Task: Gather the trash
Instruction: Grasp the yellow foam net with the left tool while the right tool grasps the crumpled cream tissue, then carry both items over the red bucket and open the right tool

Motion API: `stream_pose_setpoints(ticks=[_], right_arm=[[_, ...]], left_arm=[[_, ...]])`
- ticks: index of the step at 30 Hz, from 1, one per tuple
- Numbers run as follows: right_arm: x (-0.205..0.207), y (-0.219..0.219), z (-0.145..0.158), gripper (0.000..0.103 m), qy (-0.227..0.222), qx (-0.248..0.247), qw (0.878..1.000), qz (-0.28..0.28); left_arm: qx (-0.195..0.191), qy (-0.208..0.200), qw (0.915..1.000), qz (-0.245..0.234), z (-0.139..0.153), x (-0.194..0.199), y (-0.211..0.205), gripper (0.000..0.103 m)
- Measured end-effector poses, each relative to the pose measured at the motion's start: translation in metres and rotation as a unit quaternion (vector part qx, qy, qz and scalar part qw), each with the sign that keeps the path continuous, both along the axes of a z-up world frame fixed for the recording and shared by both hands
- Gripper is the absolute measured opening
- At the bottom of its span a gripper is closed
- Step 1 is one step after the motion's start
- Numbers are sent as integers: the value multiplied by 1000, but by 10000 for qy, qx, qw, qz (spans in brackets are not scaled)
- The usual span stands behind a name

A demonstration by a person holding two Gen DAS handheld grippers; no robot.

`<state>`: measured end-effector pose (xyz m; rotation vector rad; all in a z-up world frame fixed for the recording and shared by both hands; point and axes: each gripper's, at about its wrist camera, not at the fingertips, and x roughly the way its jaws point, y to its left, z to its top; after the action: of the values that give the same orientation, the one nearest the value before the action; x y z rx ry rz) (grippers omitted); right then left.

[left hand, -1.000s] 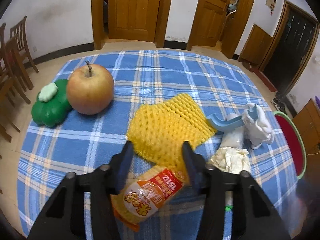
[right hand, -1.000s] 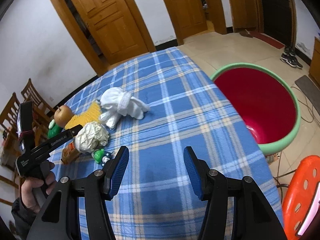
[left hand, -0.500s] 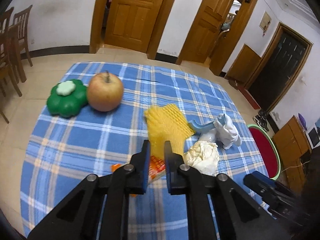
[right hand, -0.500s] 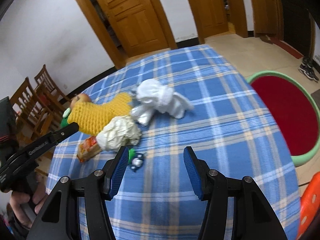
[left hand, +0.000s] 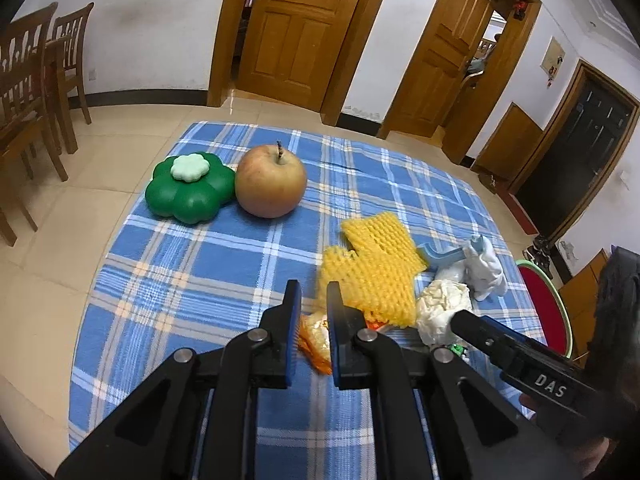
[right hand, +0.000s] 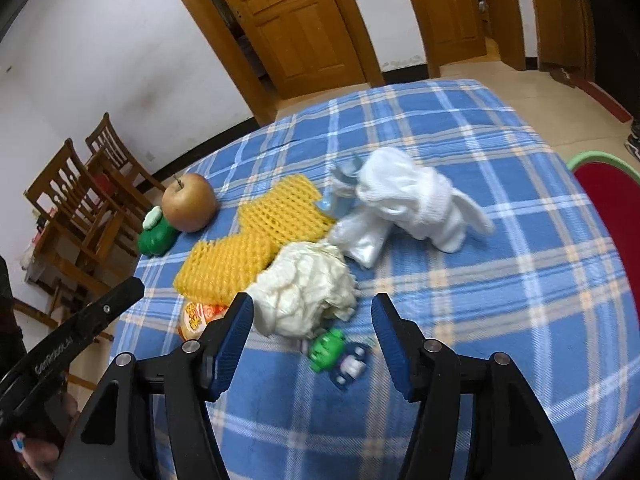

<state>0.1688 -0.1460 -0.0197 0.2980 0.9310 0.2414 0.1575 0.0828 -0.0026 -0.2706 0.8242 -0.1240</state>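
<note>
My left gripper (left hand: 311, 296) is shut on the orange snack wrapper (left hand: 316, 336) and holds it just above the blue plaid table (left hand: 192, 264). The wrapper also shows in the right wrist view (right hand: 198, 316). A yellow foam fruit net (left hand: 376, 276) lies just beyond it. A crumpled white paper ball (right hand: 304, 288) lies right in front of my right gripper (right hand: 312, 320), which is open and empty, with the ball between and just ahead of its fingers. A white plastic bag (right hand: 416, 200) lies further back.
An apple (left hand: 271, 186) and a green flower-shaped box (left hand: 189, 188) stand at the table's far left. A small green toy (right hand: 334, 352) lies below the paper ball. A red basin with a green rim (right hand: 608, 200) stands off the table's right edge. Wooden chairs (left hand: 36, 92) stand left.
My left gripper closed on the orange wrapper and pulled back and up. My right gripper moved left toward the paper ball, which now sits between its open fingers.
</note>
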Motion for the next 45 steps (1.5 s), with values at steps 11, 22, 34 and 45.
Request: stream_pose_setpoints(ticks=[11, 22, 34, 45], right_arm=[[-2, 4, -1, 37, -136, 144, 9995, 236], [-31, -36, 18, 37, -420, 359, 9985, -56], [-61, -77, 23, 37, -458, 503, 9967, -440], [-86, -110, 40, 37, -745, 524, 9931, -738]], left_arm=[[-61, 131, 9999, 9, -7, 23, -8, 64], [-271, 541, 9978, -282, -34, 44, -28, 38], [-469, 298, 9975, -434, -19, 25, -31, 10], [-498, -199, 9952, -813, 30, -10, -62, 10]])
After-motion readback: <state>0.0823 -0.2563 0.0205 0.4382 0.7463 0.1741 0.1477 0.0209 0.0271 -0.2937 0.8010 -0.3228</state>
